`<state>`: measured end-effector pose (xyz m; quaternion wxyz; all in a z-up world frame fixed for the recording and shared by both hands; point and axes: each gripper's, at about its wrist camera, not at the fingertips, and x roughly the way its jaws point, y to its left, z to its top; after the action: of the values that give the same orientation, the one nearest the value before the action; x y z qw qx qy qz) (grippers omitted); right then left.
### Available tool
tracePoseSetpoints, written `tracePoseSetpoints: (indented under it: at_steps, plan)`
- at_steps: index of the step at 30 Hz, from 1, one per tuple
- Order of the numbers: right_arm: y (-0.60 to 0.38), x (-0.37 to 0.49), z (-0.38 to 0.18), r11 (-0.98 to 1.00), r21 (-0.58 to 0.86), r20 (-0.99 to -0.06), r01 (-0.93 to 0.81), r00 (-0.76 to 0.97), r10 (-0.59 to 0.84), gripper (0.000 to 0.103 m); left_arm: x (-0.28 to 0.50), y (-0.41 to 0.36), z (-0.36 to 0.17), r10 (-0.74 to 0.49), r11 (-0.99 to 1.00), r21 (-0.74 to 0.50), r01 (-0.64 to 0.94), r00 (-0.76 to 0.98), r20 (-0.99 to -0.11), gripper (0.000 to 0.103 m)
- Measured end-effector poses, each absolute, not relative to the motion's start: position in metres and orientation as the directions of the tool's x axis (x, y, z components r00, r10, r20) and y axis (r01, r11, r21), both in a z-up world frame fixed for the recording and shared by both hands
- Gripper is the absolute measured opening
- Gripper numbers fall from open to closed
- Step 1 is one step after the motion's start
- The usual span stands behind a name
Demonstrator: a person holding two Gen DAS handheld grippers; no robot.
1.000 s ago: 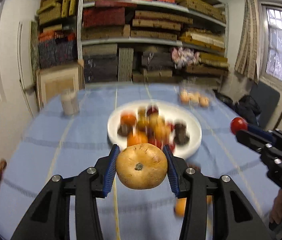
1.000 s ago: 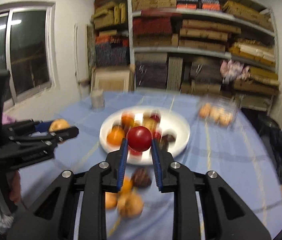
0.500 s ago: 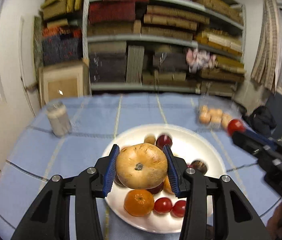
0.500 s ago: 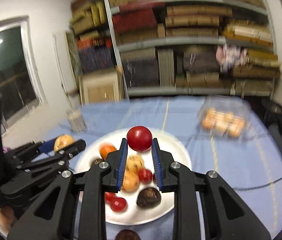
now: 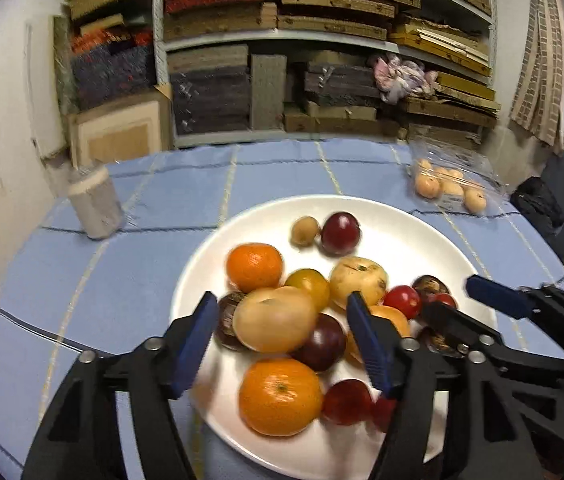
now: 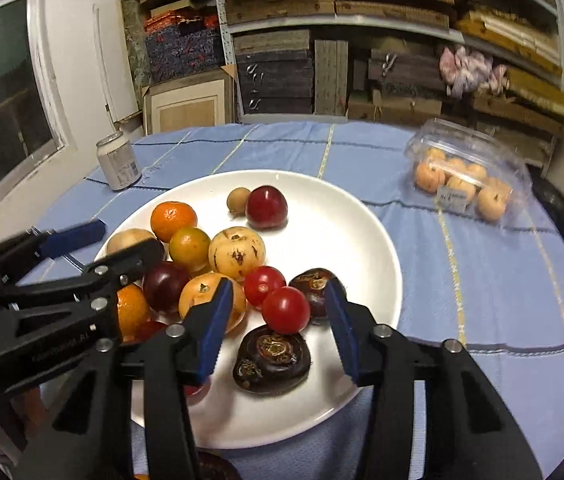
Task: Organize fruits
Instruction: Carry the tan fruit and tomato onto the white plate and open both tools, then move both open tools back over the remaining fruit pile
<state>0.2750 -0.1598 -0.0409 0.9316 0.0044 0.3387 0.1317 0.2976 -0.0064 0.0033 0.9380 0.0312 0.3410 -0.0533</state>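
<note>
Both grippers are pointing steeply downward side by side, the left gripper point(image 5: 282, 344) and right gripper point(image 6: 278, 324) opening their blue-padded fingers point(image 6: 212, 332), gripping nothing.

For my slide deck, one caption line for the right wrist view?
Right gripper, jaws opening, releases a red tomato onto the white plate of mixed fruit.

No legible text; print on can point(image 6: 118, 161) and clamshell label point(image 6: 452, 198) too blurred.
</note>
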Motion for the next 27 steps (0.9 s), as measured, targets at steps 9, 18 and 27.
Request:
tracePoseSetpoints:
  at_steps: [9,18,27]
  plan:
    - [-0.192,0.202,0.043,0.945,0.184,-0.379,-0.269,0.868,0.321,0.086,0.254,0.021,0.041,-0.031,0.998,0.028,0.055,0.838,-0.545,0.095]
    - [-0.228,0.095,0.017,0.932,0.276,-0.251,-0.235,0.918,0.306,0.098,0.144,0.036,0.022,-0.096,0.995,-0.042,0.087,0.833,-0.544,0.099]
    - [-0.251,0.078,-0.026,0.925,0.353,-0.404,-0.142,0.868,0.288,0.098,0.099,-0.014,-0.017,-0.149,0.959,0.098,0.264,0.771,-0.619,0.099]
